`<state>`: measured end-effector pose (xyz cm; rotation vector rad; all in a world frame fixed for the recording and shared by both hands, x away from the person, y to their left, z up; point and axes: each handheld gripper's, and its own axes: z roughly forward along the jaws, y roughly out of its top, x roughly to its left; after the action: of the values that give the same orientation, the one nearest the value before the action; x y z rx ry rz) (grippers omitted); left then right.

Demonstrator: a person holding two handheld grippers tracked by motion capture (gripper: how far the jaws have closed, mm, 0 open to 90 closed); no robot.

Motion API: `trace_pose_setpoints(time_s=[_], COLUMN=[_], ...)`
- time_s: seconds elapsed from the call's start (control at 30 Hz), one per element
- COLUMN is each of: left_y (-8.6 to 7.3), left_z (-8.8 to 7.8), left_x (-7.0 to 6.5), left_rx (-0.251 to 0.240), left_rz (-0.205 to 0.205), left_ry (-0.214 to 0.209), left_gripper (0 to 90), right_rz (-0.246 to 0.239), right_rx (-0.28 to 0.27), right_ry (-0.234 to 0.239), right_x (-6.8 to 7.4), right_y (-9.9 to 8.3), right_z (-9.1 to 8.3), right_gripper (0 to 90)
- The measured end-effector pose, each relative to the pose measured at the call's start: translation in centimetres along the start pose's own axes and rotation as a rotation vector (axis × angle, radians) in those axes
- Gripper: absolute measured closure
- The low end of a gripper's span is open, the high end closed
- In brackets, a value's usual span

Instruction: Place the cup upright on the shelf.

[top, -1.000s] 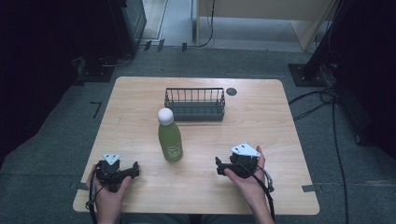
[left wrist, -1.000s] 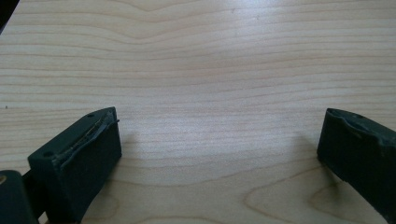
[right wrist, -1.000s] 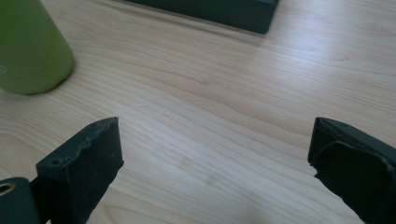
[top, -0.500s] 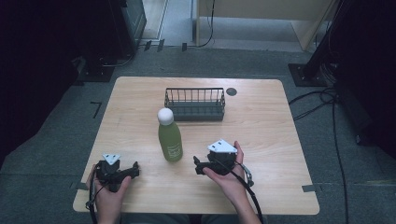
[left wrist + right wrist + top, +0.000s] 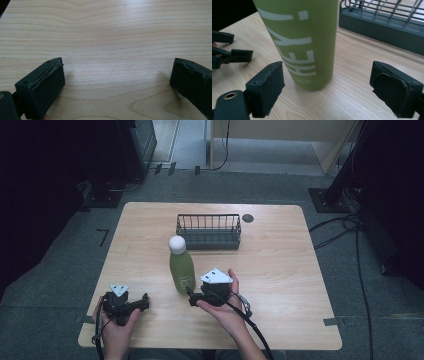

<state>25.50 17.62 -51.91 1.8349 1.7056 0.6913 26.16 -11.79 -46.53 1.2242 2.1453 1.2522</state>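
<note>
A green bottle [image 5: 182,270] with a white cap stands upright near the middle of the wooden table [image 5: 285,270]. My right gripper [image 5: 193,297] lies low on the table just right of the bottle's base, pointing left at it. In the right gripper view the bottle [image 5: 304,42] rises just ahead of the right gripper [image 5: 327,75]; its jaws have just been closing but still stand apart, and no pad touches the bottle. My left gripper [image 5: 145,302] rests near the front left edge. In the left gripper view the left gripper [image 5: 117,80] is open over bare wood.
A dark wire basket [image 5: 208,232] stands behind the bottle toward the table's far edge, and it also shows as the basket [image 5: 382,27] in the right gripper view. A small black disc [image 5: 247,218] lies right of it. Cables trail on the floor at the right.
My right gripper has slid left across the table, from the right of centre up to the bottle's base. The left gripper and the bottle have stayed put.
</note>
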Motion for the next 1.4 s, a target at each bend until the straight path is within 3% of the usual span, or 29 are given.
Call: trace_pose_setpoints(time_s=[0.53,0.87,1.2,1.4], left_y=[0.0,0.0,0.0,0.0], left_z=[0.0,0.0,0.0,0.0], left_x=[0.0,0.0,0.0,0.0], left_rx=[-0.002,0.0,0.0,-0.001], left_rz=[-0.002,0.001,0.0,0.0], left_ry=[0.0,0.0,0.0,0.0], left_gripper=[0.0,0.0,0.0,0.0], right_rz=[-0.021,0.019,0.007,-0.023], right_rx=[-0.065,-0.095,-0.146,-0.144], right_ry=[-0.015,0.001,-0.018,-0.015], right_x=[1.7,2.2,2.7,2.7], right_y=[1.0,2.1,3.7,4.1], right_z=[2.1,3.1,3.4,3.6], right_gripper=[11.9,12.3,14.7,19.3])
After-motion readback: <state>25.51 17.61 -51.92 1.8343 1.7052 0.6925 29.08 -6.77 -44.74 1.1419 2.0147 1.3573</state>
